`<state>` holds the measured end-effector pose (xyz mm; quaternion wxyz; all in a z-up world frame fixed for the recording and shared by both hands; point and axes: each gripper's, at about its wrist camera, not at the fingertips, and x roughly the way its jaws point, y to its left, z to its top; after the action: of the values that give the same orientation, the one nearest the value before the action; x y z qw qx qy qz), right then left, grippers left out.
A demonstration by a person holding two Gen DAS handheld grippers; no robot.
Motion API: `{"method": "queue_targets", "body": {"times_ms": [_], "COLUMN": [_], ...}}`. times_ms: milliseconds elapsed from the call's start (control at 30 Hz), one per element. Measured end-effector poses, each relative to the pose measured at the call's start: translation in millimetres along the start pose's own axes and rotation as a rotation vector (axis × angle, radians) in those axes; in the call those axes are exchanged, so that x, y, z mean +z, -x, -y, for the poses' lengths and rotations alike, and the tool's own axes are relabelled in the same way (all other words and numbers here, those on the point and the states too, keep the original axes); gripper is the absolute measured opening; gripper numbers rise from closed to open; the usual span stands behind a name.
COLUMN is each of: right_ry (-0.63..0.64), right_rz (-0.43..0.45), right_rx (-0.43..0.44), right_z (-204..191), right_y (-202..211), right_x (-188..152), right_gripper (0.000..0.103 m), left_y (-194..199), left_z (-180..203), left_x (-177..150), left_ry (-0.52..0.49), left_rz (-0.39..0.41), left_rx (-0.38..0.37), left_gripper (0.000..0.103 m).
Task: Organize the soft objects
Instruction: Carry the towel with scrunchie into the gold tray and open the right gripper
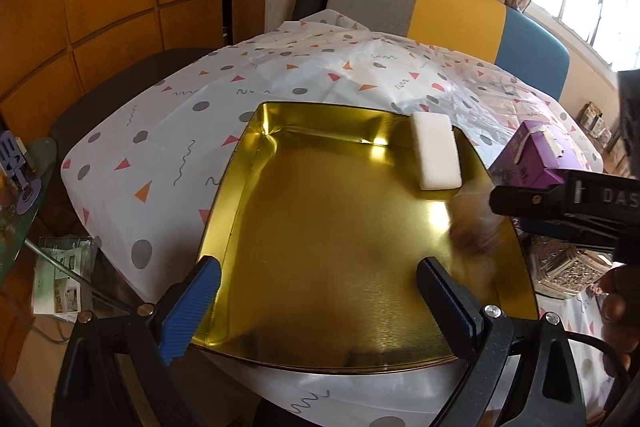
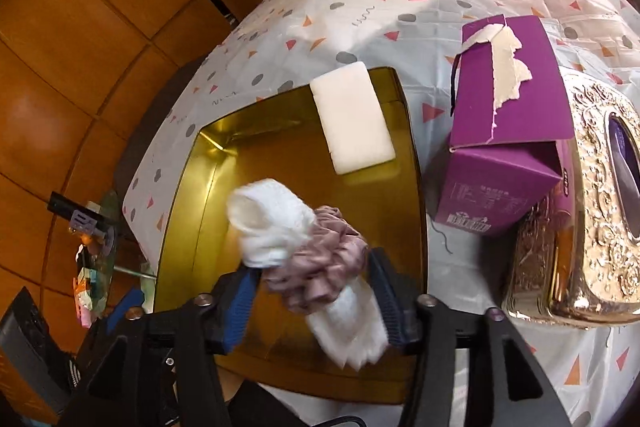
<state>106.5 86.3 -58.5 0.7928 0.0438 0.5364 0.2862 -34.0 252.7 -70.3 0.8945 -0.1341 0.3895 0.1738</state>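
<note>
My right gripper (image 2: 316,303) pinches a white cloth (image 2: 272,223) bundled with a mauve scrunchie (image 2: 324,267) over the gold tin (image 2: 192,195); my left gripper (image 1: 320,307) hangs spread above it, a white sponge (image 1: 436,157) lying at its far corner

your tin tray (image 2: 192,187) sits on the desk (image 2: 400,11) in front of you, with the sponge block (image 2: 352,119) lying in its far right corner, propped against the rim. to the right of the tray stands the torn carton (image 2: 504,147), and right of that, touching it, the embossed tissue box (image 2: 580,227). behind the desk is a chair back (image 1: 452,7). your right claw (image 2: 312,299) hangs over the tray's near right part with the scrunchie (image 2: 320,263) and cloth (image 2: 272,223) between its fingers; your left claw (image 1: 316,303) sits over the tray's near edge.
</note>
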Motion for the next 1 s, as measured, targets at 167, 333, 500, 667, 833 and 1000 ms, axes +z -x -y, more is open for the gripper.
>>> {"method": "queue_targets", "body": {"times_ms": [167, 333, 500, 667, 833, 1000], "right_ry": [0.038, 0.102, 0.159, 0.173, 0.146, 0.06], "right_rz": [0.051, 0.132, 0.222, 0.307, 0.361, 0.39], "right_rx": [-0.036, -0.108, -0.201, -0.273, -0.328, -0.403], "right_z": [-2, -5, -4, 11, 41, 86], "right_y": [11, 31, 51, 76, 104, 130], "right_x": [-4, -13, -22, -31, -38, -44], "right_gripper": [0.069, 0.069, 0.069, 0.069, 0.069, 0.069], "left_y": [-3, -2, 6, 13, 18, 21], "left_z": [-1, 0, 4, 9, 15, 26], "left_x": [-1, -1, 2, 5, 6, 5], "left_ry": [0.007, 0.005, -0.012, -0.029, -0.05, -0.084], "left_rz": [-0.013, -0.008, 0.021, 0.041, 0.056, 0.057], "left_rx": [0.0, 0.007, 0.016, 0.016, 0.006, -0.018], "left_gripper": [0.099, 0.099, 0.099, 0.099, 0.099, 0.099]}}
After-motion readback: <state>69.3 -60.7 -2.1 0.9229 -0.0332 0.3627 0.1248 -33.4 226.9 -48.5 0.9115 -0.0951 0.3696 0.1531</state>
